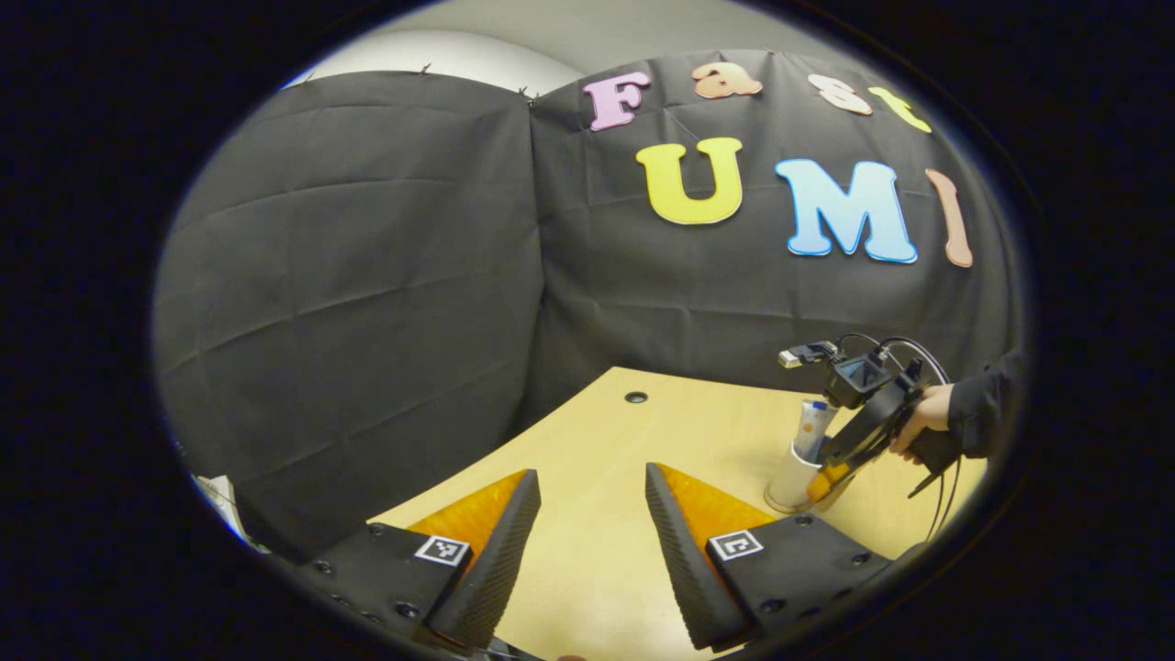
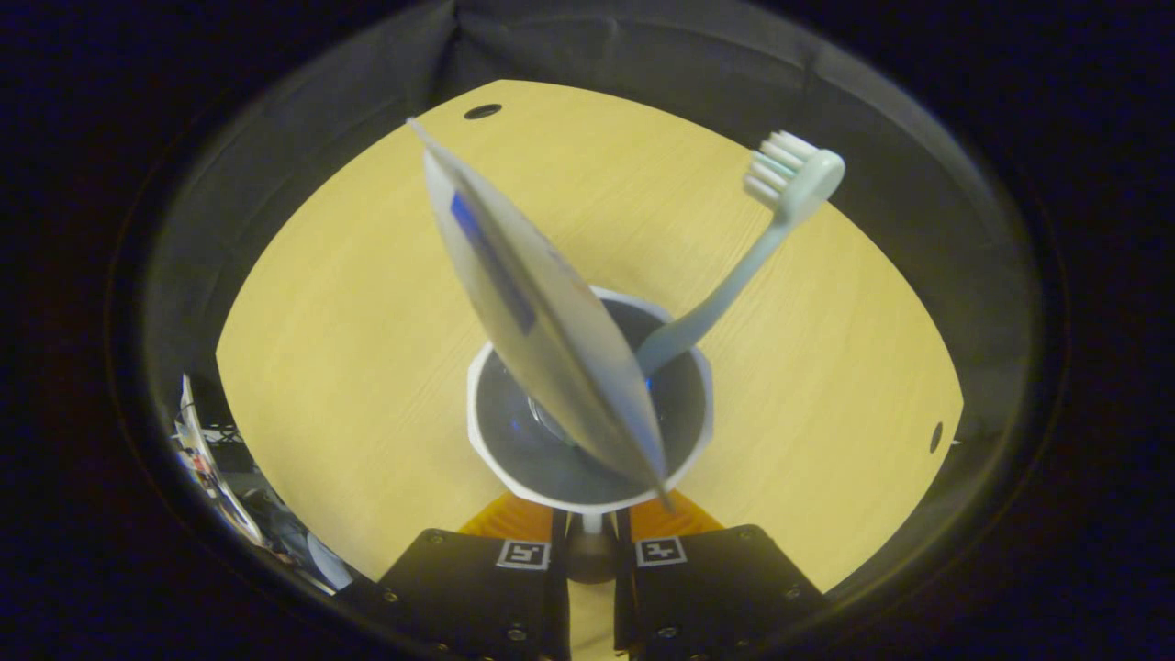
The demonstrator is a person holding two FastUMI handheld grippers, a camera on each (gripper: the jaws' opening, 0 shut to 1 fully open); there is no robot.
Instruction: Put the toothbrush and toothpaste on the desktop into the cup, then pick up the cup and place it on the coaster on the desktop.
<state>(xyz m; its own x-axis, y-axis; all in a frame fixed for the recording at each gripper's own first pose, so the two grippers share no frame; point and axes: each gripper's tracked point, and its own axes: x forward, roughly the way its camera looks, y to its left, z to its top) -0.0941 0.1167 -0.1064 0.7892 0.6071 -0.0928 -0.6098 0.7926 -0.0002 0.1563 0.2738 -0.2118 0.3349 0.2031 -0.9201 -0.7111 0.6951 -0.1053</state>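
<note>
A white cup (image 2: 479,431) stands on the wooden desktop (image 2: 349,303), seen from above in the right gripper view. A toothpaste tube (image 2: 523,294) leans in it toward the upper left. A pale toothbrush (image 2: 734,275) leans out to the right, bristles up. My right gripper (image 2: 589,542) is shut on the cup's near wall, one finger inside and one outside. In the left gripper view the same cup (image 1: 788,477) with the tube (image 1: 812,427) sits at the right, with the right gripper (image 1: 831,477) on it. My left gripper (image 1: 592,514) hangs open over bare desktop (image 1: 606,569).
A hand (image 1: 927,413) in a dark sleeve holds the right gripper. The desktop has small round holes (image 1: 635,397) (image 2: 482,111) (image 2: 934,436). Black cloth walls close the far sides. Loose clutter (image 2: 220,477) lies beyond the desk's left edge.
</note>
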